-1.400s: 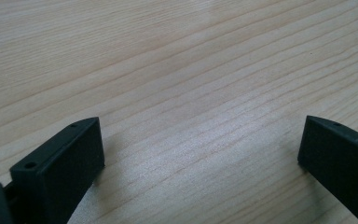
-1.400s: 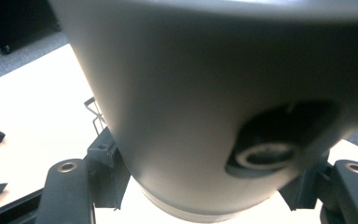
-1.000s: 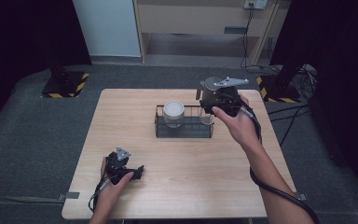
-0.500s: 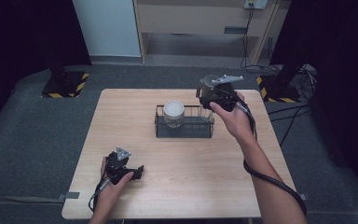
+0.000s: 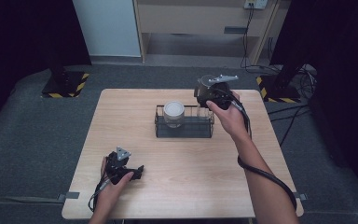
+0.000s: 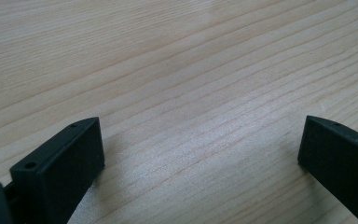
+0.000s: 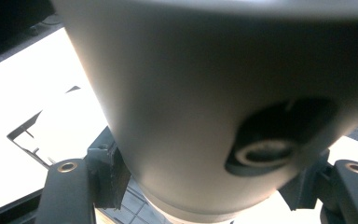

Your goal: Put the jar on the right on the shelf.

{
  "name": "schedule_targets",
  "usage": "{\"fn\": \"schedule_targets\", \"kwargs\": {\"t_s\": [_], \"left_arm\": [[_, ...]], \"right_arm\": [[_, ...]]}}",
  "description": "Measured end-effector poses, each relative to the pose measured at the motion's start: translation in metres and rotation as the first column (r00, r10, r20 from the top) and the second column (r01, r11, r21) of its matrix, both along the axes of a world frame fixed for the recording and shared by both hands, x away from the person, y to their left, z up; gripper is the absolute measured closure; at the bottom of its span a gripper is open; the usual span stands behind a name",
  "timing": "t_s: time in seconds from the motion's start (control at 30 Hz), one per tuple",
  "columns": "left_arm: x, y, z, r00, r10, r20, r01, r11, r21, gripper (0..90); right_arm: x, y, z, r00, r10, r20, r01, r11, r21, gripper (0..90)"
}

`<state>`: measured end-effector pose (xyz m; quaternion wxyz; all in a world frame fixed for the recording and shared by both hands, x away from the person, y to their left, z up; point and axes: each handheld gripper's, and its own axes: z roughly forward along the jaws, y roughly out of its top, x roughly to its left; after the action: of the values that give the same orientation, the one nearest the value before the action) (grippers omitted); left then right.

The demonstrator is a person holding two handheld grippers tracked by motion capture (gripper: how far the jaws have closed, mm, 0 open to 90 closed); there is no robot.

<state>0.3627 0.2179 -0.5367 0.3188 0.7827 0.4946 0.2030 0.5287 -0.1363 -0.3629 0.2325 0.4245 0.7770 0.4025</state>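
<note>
Looking down from the high view, you have the black wire rack [image 5: 184, 122] standing near the middle of the table [image 5: 121, 116], with a white-lidded jar [image 5: 173, 112] in its left part. Your right gripper [image 5: 209, 91] hangs just above the rack's right end, a clear cup [image 5: 208, 81] showing at its far side. Your left gripper [image 5: 121, 169] rests on the wood well apart from the rack, toward your near left.

Through the left gripper view, your jaws stand spread wide over bare wood grain.

Through the right gripper view, your jaws are clamped against a cup [image 7: 214, 107] seen from very close, with the rack [image 7: 32, 135] below it.
</note>
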Motion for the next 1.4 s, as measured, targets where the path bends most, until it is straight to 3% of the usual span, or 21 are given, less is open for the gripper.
{"fn": "schedule_targets", "kwargs": {"t_s": [0.57,1.4], "left_arm": [[0.0,0.0,0.0,1.0,0.001,0.0,-0.001,1.0,-0.001,0.0],[0.0,0.0,0.0,1.0,0.001,-0.001,-0.001,1.0,-0.002,0.0]], "right_arm": [[0.0,0.002,-0.01,1.0,0.001,-0.008,-0.001,1.0,-0.002,31.1],[-0.002,0.009,-0.026,0.9983,0.047,-0.035,-0.048,0.998,-0.029,31.1]]}}
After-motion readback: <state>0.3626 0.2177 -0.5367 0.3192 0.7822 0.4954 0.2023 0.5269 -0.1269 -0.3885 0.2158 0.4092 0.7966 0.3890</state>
